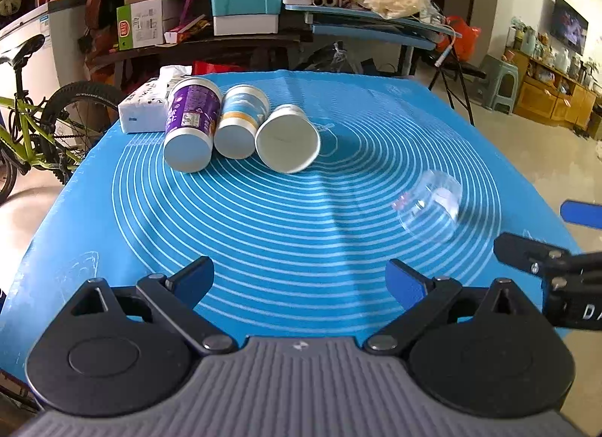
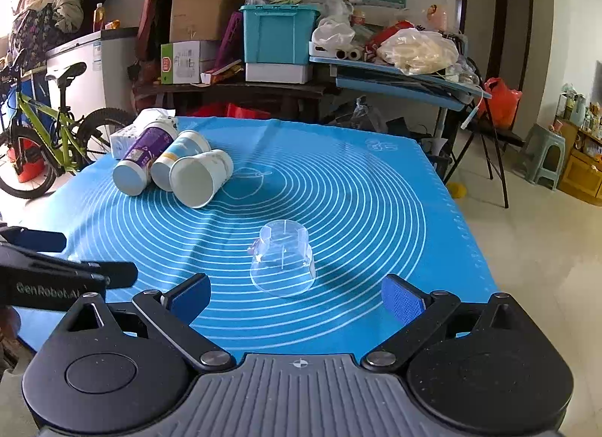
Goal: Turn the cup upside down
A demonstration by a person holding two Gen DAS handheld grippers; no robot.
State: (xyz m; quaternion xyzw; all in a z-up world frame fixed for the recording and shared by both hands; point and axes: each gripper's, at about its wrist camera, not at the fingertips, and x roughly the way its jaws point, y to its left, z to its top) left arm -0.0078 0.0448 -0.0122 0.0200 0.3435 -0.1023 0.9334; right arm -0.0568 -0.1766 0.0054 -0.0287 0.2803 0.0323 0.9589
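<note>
In the right wrist view the right tongs [image 2: 295,299] hang released, the blue pads spread wide with nothing between them. Just ahead at 12 o'clock, the small clear plastic cup [image 2: 283,262] sits on the blue silicone mat with white rings [image 2: 376,211] that covers the bench. Its wide rim seems to be down on the mat and its narrow base up, so it looks already inverted, though the clear walls make this hard to read.

The left tongs [image 1: 299,284] are likewise released and grasp nothing; from them the cup [image 1: 429,207] lies at about 2 o'clock.

Farther off, at 10 o'clock in the right view, three paper cups lie on their sides, touching: a purple one [image 2: 141,164], a blue-and-yellow banded one [image 2: 177,158] and a white one [image 2: 199,179], with a white tissue pack [image 2: 128,136] behind them.

The risks, as I judge them: thin clear plastic can buckle or squirt out under a hard pinch, and a careless sweep could tip the light cup or set the side-lying cups rolling.
</note>
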